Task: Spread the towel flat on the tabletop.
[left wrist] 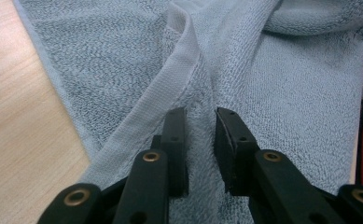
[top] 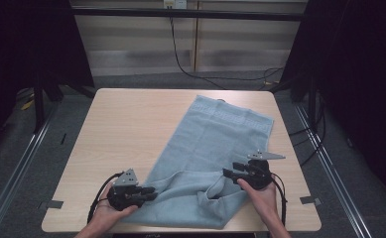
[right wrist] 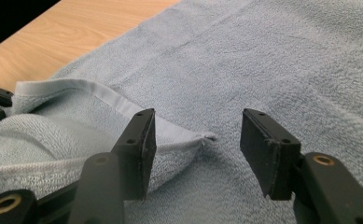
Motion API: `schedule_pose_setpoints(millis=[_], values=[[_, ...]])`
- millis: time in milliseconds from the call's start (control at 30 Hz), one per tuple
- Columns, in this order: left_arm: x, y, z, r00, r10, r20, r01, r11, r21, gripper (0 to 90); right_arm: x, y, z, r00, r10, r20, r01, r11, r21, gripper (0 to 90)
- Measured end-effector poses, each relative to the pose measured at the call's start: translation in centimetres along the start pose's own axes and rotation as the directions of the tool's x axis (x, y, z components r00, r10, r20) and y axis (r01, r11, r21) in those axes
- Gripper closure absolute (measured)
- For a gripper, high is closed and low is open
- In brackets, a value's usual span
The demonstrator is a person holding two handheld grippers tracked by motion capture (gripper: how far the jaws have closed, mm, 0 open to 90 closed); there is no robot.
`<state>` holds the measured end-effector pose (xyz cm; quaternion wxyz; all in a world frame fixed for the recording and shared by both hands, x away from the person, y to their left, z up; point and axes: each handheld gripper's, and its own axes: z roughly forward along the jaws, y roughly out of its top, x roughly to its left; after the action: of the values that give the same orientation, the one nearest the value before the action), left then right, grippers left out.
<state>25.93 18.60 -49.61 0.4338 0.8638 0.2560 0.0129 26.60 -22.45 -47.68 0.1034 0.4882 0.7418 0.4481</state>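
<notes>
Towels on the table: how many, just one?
1. A single light blue towel lies diagonally across the wooden table, its near end folded over and rumpled between the two grippers. Nothing shows underneath, though folds could hide something.

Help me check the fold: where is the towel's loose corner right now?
In the right gripper view, the corner lies flat on the towel, in the gap of the open right claw, nearer the left jaw.

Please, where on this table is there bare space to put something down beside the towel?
The widest bare patch of the table is the left half, between its left edge and the towel. A narrower strip runs along the right edge, past the towel's far corner. The near edge is crowded: the left gripper and right gripper sit at the bunched towel end.
</notes>
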Motion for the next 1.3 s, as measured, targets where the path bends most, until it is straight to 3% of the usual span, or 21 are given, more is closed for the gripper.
schedule_pose_setpoints(millis=[133, 300, 367, 467, 500, 533, 567, 633, 667, 700, 800, 833, 900, 1067, 1133, 1167, 1233, 1300], values=[[0.0, 0.0, 0.0, 1.0000, -0.006, 0.003, 0.006, 1.0000, -0.003, 73.6, -0.3, -0.3, 1.4, 0.9999, 0.007, -0.014, -0.007, 0.999, 0.051, 41.7], [0.1, -0.1, 0.0, 1.0000, -0.003, 0.005, 0.004, 1.0000, -0.005, 72.4, -0.5, -0.2, 2.0, 0.9997, 0.016, -0.016, -0.015, 0.998, 0.054, 40.6], [0.2, 0.0, -0.1, 0.9995, -0.028, 0.012, 0.028, 0.9995, -0.013, 70.7, -0.3, -0.7, 2.6, 0.9996, -0.029, 0.008, 0.028, 0.992, 0.122, 43.3], [0.5, 0.3, -0.6, 0.9989, -0.046, 0.001, 0.046, 0.9983, -0.034, 62.8, 0.5, -1.2, 2.5, 0.9961, -0.086, 0.019, 0.082, 0.986, 0.146, 49.2], [1.2, 0.7, -1.8, 0.9973, -0.073, 0.005, 0.074, 0.9935, -0.087, 60.7, 0.7, -1.3, 2.5, 0.9939, -0.106, 0.027, 0.101, 0.984, 0.149, 55.2], [1.2, 0.7, -1.8, 0.9973, -0.073, 0.005, 0.074, 0.9935, -0.087, 58.3, 0.9, -1.4, 2.4, 0.9912, -0.127, 0.038, 0.119, 0.980, 0.157, 57.8], [2.3, 1.2, -3.3, 0.9926, -0.121, -0.010, 0.118, 0.9790, -0.166, 57.2, 0.9, -1.4, 2.4, 0.9876, -0.151, 0.044, 0.142, 0.977, 0.156, 62.2], [3.6, 1.3, -4.5, 0.9837, -0.177, -0.032, 0.165, 0.9602, -0.225, 55.3, 1.0, -1.4, 2.5, 0.9859, -0.163, 0.037, 0.156, 0.976, 0.154, 69.4], [3.6, 1.3, -4.5, 0.9837, -0.177, -0.032, 0.165, 0.9602, -0.225, 55.3, 1.1, -1.4, 2.5, 0.9852, -0.167, 0.038, 0.159, 0.975, 0.155, 75.2], [4.9, 0.8, -4.8, 0.9765, -0.202, -0.076, 0.181, 0.9585, -0.220, 55.3, 1.1, -1.4, 2.6, 0.9845, -0.174, 0.022, 0.169, 0.974, 0.151, 79.1], [6.6, -0.2, -3.7, 0.9609, -0.246, -0.127, 0.227, 0.9628, -0.147, 54.4, 1.3, -1.4, 2.7, 0.9833, -0.181, 0.015, 0.177, 0.971, 0.162, 83.4], [6.9, -0.5, -3.3, 0.9597, -0.237, -0.151, 0.220, 0.9681, -0.120, 54.5, 1.3, -1.3, 2.7, 0.9838, -0.179, 0.012, 0.174, 0.971, 0.162, 83.7], [7.2, -0.8, -2.9, 0.9579, -0.247, -0.146, 0.235, 0.9674, -0.095, 53.1, 1.2, -1.3, 2.7, 0.9846, -0.175, 0.007, 0.171, 0.972, 0.164, 83.8], [6.8, -1.2, -3.0, 0.9656, -0.209, -0.154, 0.201, 0.9773, -0.067, 43.8, 1.1, -1.3, 2.6, 0.9860, -0.167, 0.004, 0.164, 0.973, 0.161, 83.7], [7.0, -1.7, -3.0, 0.9624, -0.232, -0.140, 0.227, 0.9724, -0.054, 42.4, 1.1, -1.3, 2.6, 0.9868, -0.162, 0.004, 0.159, 0.974, 0.162, 83.5], [7.0, -1.7, -3.0, 0.9619, -0.218, -0.165, 0.212, 0.9759, -0.052, 42.3, 1.0, -1.3, 2.6, 0.9863, -0.165, 0.002, 0.163, 0.974, 0.158, 83.5], [7.0, -1.7, -3.0, 0.9626, -0.219, -0.160, 0.213, 0.9757, -0.053, 42.0, 1.0, -1.4, 2.5, 0.9866, -0.163, 0.002, 0.161, 0.974, 0.161, 83.3], [6.2, -1.8, -2.7, 0.9702, -0.171, -0.172, 0.166, 0.9852, -0.045, 43.9, 0.9, -1.4, 2.4, 0.9878, -0.156, 0.001, 0.154, 0.975, 0.162, 83.3]])
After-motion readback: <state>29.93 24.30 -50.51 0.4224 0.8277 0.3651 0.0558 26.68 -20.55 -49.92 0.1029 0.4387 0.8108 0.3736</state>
